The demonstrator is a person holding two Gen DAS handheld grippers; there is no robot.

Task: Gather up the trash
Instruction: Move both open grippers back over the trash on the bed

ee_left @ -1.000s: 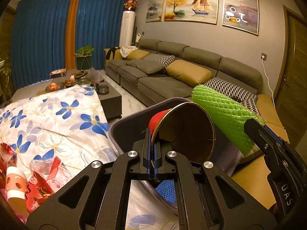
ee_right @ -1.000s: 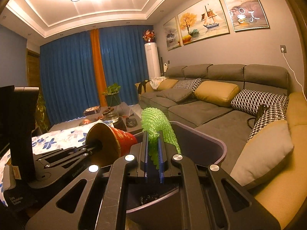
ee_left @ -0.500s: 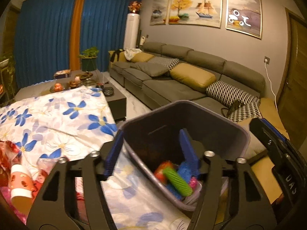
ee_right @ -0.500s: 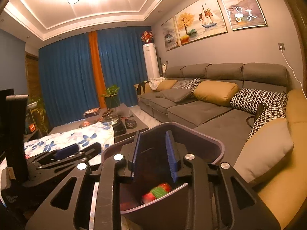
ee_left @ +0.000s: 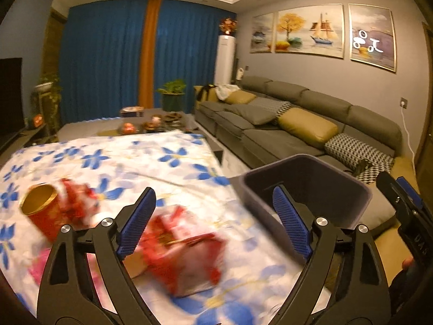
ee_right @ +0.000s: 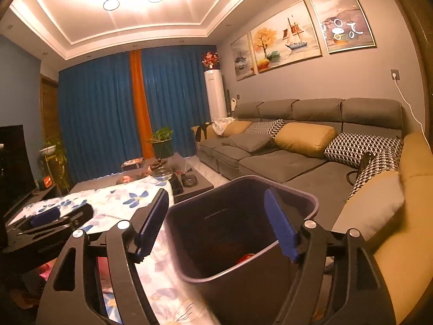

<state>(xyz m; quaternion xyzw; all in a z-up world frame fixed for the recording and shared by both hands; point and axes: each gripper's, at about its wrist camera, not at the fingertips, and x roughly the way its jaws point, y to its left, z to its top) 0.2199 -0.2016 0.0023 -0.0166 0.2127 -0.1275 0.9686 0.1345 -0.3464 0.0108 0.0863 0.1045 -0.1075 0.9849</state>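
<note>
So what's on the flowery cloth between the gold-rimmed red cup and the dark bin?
In the left wrist view, a blurry red and white wrapper lies between the red cup and the bin.

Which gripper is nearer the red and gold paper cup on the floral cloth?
Left. The left gripper, jaws opening, is just right of the cup; the right gripper is over the bin.

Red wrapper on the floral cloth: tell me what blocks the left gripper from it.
Nothing visible does. The left gripper, jaws opening and empty, faces the blurred red wrapper directly on the floral cloth.
</note>
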